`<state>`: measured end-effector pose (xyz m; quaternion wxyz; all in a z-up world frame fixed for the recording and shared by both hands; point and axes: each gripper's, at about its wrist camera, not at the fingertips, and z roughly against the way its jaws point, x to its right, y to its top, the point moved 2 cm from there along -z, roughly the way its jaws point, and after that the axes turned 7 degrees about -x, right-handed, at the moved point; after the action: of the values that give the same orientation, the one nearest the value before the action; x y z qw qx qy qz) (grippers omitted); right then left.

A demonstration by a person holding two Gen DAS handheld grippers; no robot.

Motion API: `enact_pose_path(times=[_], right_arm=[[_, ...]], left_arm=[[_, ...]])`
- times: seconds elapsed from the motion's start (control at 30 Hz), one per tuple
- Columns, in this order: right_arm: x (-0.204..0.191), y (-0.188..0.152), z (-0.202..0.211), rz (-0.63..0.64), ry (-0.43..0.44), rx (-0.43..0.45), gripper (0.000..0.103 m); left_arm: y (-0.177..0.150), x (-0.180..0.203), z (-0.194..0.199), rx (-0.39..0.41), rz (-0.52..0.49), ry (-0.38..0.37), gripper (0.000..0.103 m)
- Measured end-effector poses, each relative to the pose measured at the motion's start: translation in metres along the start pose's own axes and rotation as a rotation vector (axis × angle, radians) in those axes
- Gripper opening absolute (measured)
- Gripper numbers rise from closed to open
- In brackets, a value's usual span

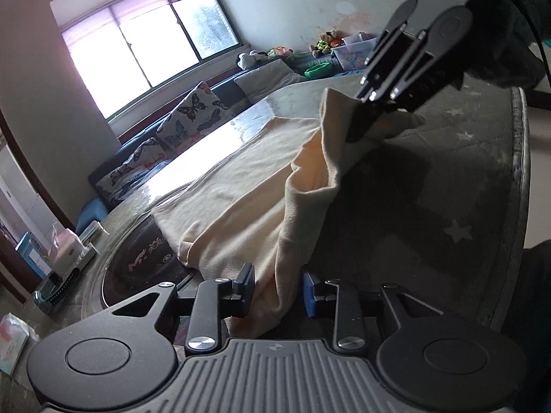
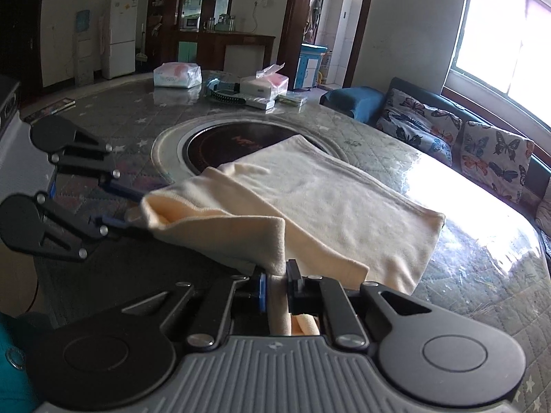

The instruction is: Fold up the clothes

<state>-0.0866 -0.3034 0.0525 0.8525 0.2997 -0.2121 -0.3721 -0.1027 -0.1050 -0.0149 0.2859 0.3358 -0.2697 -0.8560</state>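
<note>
Right fingers [image 2: 275,284] pinching cream garment [image 2: 320,192], left fingers [image 1: 279,292] loosely apart around its edge

A cream-coloured garment [image 2: 327,199] lay partly folded across the quilted table [image 2: 465,296], its far portion flat and smooth, its near edge lifted into a drooping, doubled-over fold above the surface.

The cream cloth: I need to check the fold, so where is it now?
The cream cloth lies on the round table, partly over its dark centre disc, with its near edge raised between the left gripper and right gripper.
</note>
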Motion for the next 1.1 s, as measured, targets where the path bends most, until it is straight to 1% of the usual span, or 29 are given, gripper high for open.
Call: enact_pose_path(times=[0.1, 0.17, 0.23, 0.27, 0.3, 0.33, 0.37, 0.47, 0.6, 0.7, 0.8, 0.93, 1.1], right_arm=[[0.002, 0.003, 0.001, -0.011, -0.003, 0.012, 0.009], [0.003, 0.006, 0.002, -0.016, -0.005, 0.016, 0.009], [0.003, 0.007, 0.002, -0.017, -0.011, 0.023, 0.009], [0.003, 0.007, 0.002, -0.018, -0.01, 0.024, 0.009], [0.003, 0.007, 0.002, -0.019, -0.011, 0.025, 0.009], [0.003, 0.007, 0.002, -0.019, -0.014, 0.027, 0.009], [0.003, 0.007, 0.002, -0.021, -0.016, 0.028, 0.009], [0.002, 0.004, 0.003, -0.027, -0.018, 0.038, 0.008], [0.0, 0.0, 0.011, -0.032, -0.018, 0.059, 0.008], [-0.003, -0.003, 0.024, -0.026, -0.016, 0.076, 0.008], [-0.008, -0.007, 0.038, -0.014, -0.008, 0.087, 0.008], [-0.019, -0.016, 0.063, -0.001, 0.028, 0.085, 0.008], [-0.041, -0.031, 0.096, 0.012, 0.096, 0.058, 0.008]], left_arm=[[-0.001, 0.003, -0.001, -0.001, -0.037, 0.008, 0.033], [-0.001, 0.002, -0.003, -0.002, -0.052, 0.015, 0.036], [-0.001, 0.002, -0.004, -0.004, -0.067, 0.021, 0.036], [-0.001, 0.001, -0.005, -0.005, -0.068, 0.019, 0.033], [-0.001, -0.001, -0.006, -0.006, -0.067, 0.017, 0.028], [-0.001, -0.002, -0.007, -0.008, -0.066, 0.014, 0.014], [-0.001, -0.001, -0.006, -0.006, -0.064, 0.018, 0.011], [-0.001, -0.002, 0.003, 0.015, -0.045, 0.019, 0.005], [0.003, -0.008, 0.017, 0.038, -0.008, 0.016, 0.005], [0.005, -0.011, 0.031, 0.053, 0.024, -0.001, 0.005], [0.007, -0.01, 0.049, 0.068, 0.036, -0.02, 0.005], [0.003, -0.003, 0.081, 0.079, 0.03, -0.052, 0.005], [-0.004, 0.003, 0.115, 0.077, 0.067, -0.111, 0.005]])
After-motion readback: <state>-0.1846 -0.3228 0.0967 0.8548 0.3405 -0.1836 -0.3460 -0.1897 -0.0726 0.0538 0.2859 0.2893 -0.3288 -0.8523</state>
